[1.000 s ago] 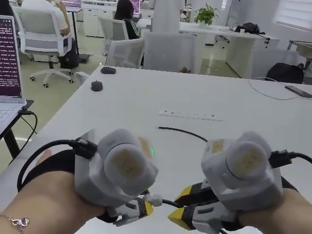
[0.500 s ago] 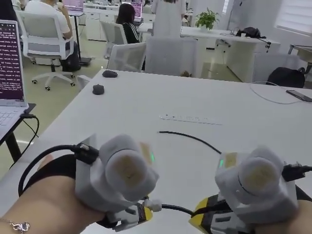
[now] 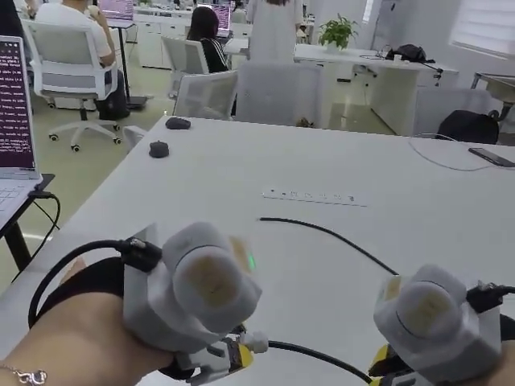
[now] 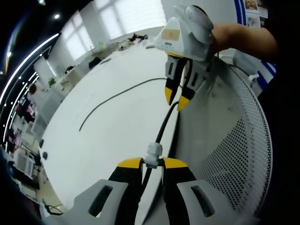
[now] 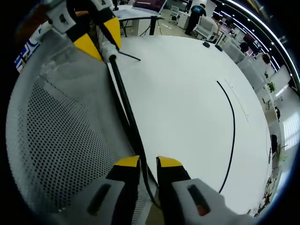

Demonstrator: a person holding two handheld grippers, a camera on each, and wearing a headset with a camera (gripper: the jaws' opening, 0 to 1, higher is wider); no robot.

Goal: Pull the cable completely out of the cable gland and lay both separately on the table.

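Observation:
The white cable gland [image 4: 153, 154] sits between the yellow-tipped jaws of my left gripper [image 4: 152, 163], which is shut on it. A black cable [image 4: 165, 125] runs from the gland to my right gripper [image 4: 179, 97]. In the right gripper view, my right gripper [image 5: 147, 162] is shut on the cable [image 5: 125, 107], and the gland [image 5: 108, 49] shows at the top left in the left gripper [image 5: 99, 38]. In the head view the left gripper [image 3: 233, 351] holds the gland [image 3: 256, 344] low over the table's near edge. The cable [image 3: 318, 352] stretches to the right gripper [image 3: 385, 373], and its free end [image 3: 322, 229] trails across the table.
A white power strip [image 3: 314, 196] lies mid-table, with two mice [image 3: 159, 149] at the far left and a phone [image 3: 491, 158] at the far right. A laptop [image 3: 12, 104] stands on a side stand at left. A perforated white panel [image 4: 234, 140] lies under both grippers.
My right gripper has moved right and away from the left one with the cable, so a longer stretch of cable shows between them. The left gripper has stayed put with the gland.

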